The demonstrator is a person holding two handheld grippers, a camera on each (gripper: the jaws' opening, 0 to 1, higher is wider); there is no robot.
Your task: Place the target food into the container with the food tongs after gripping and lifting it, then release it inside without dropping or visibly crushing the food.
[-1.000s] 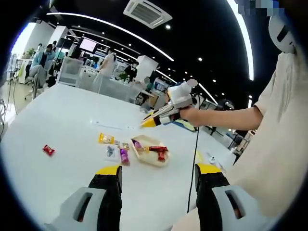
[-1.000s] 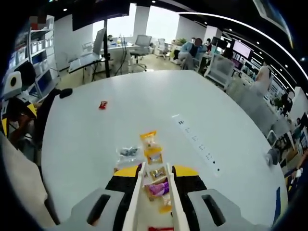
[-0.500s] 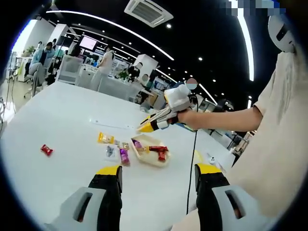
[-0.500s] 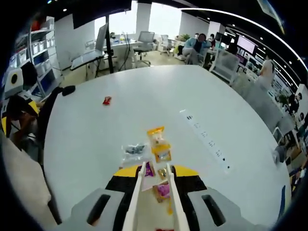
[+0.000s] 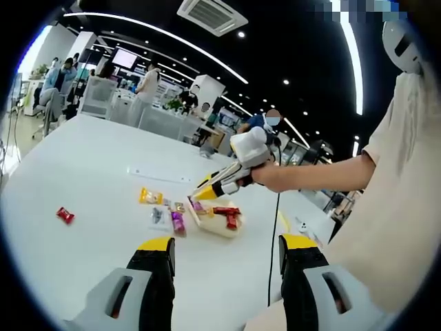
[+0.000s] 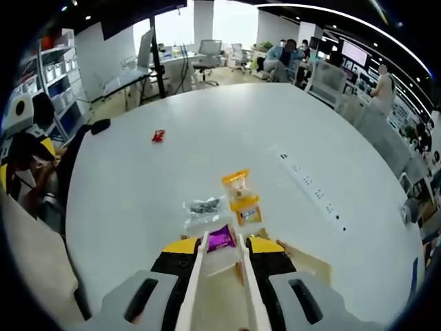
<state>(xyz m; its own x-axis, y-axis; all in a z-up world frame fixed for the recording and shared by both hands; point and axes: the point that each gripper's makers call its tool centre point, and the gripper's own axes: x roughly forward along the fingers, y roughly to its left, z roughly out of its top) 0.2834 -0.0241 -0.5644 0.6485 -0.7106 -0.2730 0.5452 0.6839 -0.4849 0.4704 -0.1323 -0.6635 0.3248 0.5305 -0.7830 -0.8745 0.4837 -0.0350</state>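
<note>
Fingers (image 6: 242, 262) near shiny purple-wrapped snack (image 6: 221, 238)

Purple-wrapped snack (image 6: 221, 238) between cream tongs (image 6: 218, 276) tips, beside tan container (image 5: 219, 224)

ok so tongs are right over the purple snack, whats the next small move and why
Probably lower the tongs a little and close them gently on the purple snack. In the right gripper view it lies on the table just past the tips, between the two blades and outside the container, so it has yet to be gripped.
</note>
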